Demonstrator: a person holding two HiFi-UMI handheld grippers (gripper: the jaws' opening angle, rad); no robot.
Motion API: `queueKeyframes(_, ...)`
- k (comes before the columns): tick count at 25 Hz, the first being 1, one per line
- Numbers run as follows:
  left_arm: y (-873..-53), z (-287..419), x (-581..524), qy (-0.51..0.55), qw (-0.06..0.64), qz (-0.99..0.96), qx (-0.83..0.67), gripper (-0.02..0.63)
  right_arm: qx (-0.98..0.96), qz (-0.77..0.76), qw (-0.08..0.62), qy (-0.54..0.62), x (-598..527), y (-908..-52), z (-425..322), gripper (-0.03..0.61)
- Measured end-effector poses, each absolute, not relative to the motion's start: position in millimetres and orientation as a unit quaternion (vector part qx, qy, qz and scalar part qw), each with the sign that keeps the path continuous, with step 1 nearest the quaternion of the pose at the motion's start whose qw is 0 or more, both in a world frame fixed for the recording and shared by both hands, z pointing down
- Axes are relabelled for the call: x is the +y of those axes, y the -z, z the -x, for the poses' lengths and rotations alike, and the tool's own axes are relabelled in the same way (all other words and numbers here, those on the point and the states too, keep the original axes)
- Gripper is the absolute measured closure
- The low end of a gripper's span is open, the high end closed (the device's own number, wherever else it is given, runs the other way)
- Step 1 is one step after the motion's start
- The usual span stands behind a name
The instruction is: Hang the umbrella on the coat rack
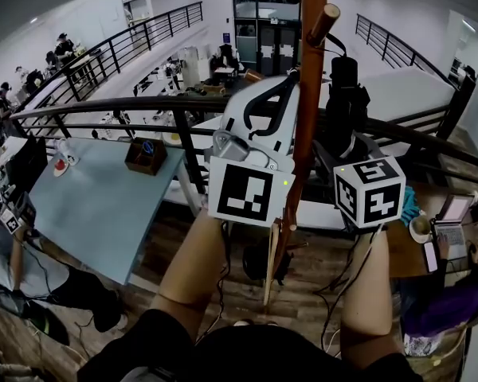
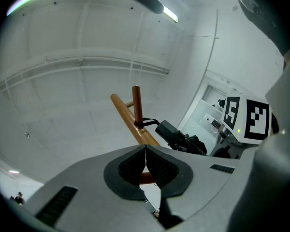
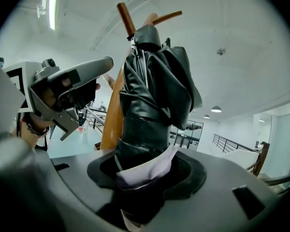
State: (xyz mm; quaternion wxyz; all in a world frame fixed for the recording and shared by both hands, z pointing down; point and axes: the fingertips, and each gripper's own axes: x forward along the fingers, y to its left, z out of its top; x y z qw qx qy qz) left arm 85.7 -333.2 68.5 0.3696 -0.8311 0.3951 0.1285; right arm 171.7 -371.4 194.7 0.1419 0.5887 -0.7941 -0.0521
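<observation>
One black folded umbrella [image 3: 154,91], one wooden coat rack [image 1: 304,110] and two grippers are counted. The umbrella is held upright just beside the rack's pole. Its lower part is pinched between the jaws of the right gripper [image 3: 147,170], and one white tag [image 3: 152,164] is caught at the pads. The left gripper [image 2: 145,151] is pressed together with nothing between its jaws and is pointed up toward the rack's top. The grip on the umbrella is shown only in the right gripper view, where two pegs are also seen above the umbrella, one dark [image 3: 125,16] and one lighter [image 3: 165,17]. The umbrella's thin black strap [image 2: 147,123] is shown plainly in the left gripper view, looped around the rack's wood where a dark stick meets a lighter one. Only in the head view are both marker cubes seen side by side, along with one dark railing [image 1: 103,106] and one pale blue surface [image 1: 95,205] carrying one small wooden box [image 1: 146,156].
</observation>
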Motion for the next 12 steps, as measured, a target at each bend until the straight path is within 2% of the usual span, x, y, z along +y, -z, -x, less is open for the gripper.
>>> queueKeyframes(12, -86, -82, -334, -0.113, 0.368, 0.837, 0.39, 0.601, -0.779, -0.598, 0.176, 0.058, -364, -219, -172, 0.35)
